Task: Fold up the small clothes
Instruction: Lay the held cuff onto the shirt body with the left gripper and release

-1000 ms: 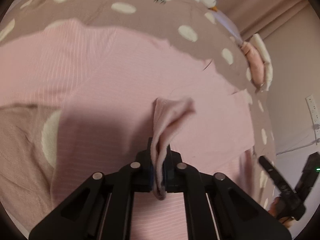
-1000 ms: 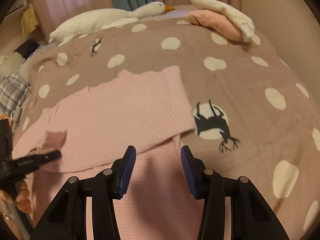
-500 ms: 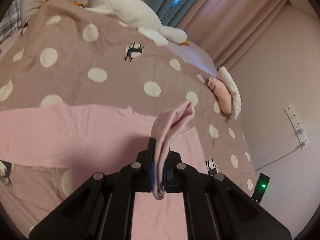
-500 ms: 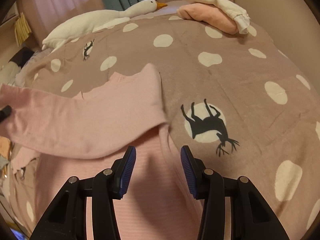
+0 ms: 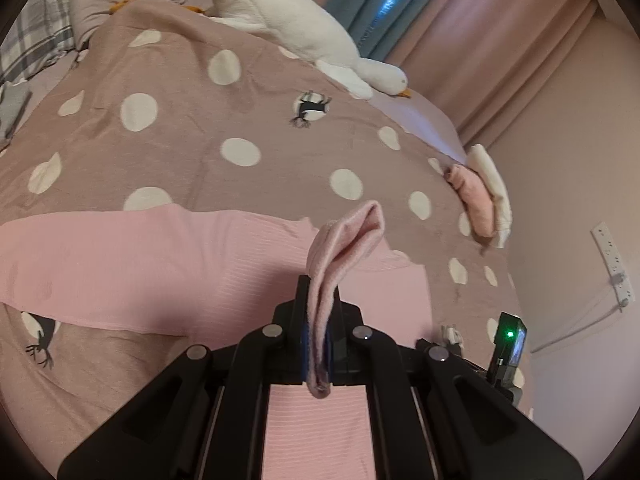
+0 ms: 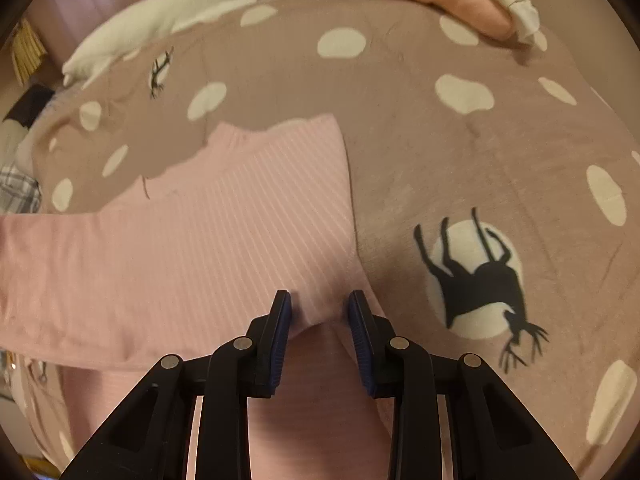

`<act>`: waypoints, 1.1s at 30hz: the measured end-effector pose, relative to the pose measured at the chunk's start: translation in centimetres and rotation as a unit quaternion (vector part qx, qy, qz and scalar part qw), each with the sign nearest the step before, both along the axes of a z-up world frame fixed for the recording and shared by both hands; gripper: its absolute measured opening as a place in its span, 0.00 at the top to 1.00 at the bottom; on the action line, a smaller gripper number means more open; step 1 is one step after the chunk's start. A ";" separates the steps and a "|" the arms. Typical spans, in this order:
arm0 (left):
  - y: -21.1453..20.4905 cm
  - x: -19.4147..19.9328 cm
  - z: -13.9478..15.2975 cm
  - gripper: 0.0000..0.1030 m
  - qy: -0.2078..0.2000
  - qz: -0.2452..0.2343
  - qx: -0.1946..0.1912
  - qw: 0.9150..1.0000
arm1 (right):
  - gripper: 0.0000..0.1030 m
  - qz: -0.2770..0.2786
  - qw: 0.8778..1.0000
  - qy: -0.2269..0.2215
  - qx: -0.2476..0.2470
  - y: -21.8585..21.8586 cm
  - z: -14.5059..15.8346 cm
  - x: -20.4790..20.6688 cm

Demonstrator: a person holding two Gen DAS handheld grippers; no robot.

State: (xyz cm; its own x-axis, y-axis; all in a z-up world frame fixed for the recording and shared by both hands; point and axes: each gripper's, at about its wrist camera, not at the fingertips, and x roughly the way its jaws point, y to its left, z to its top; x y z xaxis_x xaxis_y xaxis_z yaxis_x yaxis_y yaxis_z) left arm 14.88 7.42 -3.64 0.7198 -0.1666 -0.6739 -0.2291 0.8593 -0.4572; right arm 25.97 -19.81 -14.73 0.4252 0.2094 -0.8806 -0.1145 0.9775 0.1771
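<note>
mid-fold: my left claw point(image 5: 318, 344) is clamped on the pink top's point(image 6: 208, 248) sleeve cuff point(image 5: 344, 240).
right claw point(image 6: 319, 320) gapes empty over the fabric; next i'd lay the sleeve across the body on the bed point(image 6: 400, 128).

A taupe fleece blanket point(image 5: 192, 168) with cream dots and black deer silhouettes covers the bed. A white plush goose point(image 5: 304, 36) lies at twelve o'clock, a grey plaid pillow point(image 5: 36, 36) at ten, pink curtains point(image 5: 500, 40) at one.
</note>
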 end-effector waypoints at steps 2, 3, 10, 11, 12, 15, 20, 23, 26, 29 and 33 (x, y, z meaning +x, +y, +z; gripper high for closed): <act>0.5 0.1 -0.4 0.95 0.007 0.004 0.002 1.000 | 0.69 0.001 1.000 0.001 -0.006 0.1 -0.3 0.0; 0.7 0.1 -0.7 0.95 0.010 0.005 -0.001 1.000 | 0.69 0.002 1.000 0.000 -0.007 0.1 -0.4 0.1; 1.3 0.2 -2.3 0.95 0.028 0.010 -0.011 0.999 | 0.69 -0.002 1.000 0.003 -0.013 0.2 -0.4 0.1; 1.4 0.3 -2.7 0.95 0.033 0.013 -0.011 0.999 | 0.69 -0.001 1.000 0.003 -0.014 0.2 -0.5 0.0; 1.5 0.3 -3.0 0.95 0.038 0.016 -0.010 0.999 | 0.69 -0.001 1.000 0.002 -0.015 0.3 -0.5 0.1; 1.9 0.3 -3.9 0.95 0.050 0.024 -0.007 0.998 | 0.69 -0.001 1.000 0.003 -0.015 0.2 -0.6 0.1; 2.6 0.3 -5.3 0.95 0.070 0.033 -0.009 0.997 | 0.69 0.000 1.000 0.003 -0.017 0.3 -0.6 0.1; 2.8 0.2 -5.8 0.95 0.076 0.037 0.000 0.996 | 0.69 0.000 1.000 0.003 -0.019 0.3 -0.6 0.1; 3.2 0.2 -6.6 0.95 0.084 0.040 0.000 0.996 | 0.69 0.000 1.000 0.002 -0.022 0.3 -0.6 0.1; 3.3 0.1 -7.5 0.95 0.098 0.042 0.002 0.994 | 0.69 0.000 1.000 0.001 -0.025 0.5 -0.7 0.1; 3.6 -0.1 -8.7 0.95 0.110 0.044 0.003 0.993 | 0.69 0.000 1.000 -0.001 -0.028 0.5 -0.7 0.0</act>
State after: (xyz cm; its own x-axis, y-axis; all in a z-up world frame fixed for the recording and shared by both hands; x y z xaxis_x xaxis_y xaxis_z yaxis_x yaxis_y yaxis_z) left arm 14.73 11.03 -12.35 0.5666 -0.1043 -0.8174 -0.3981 0.8339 -0.3823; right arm 26.01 -19.28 -15.43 0.4267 0.1590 -0.8903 -0.1147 0.9860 0.1211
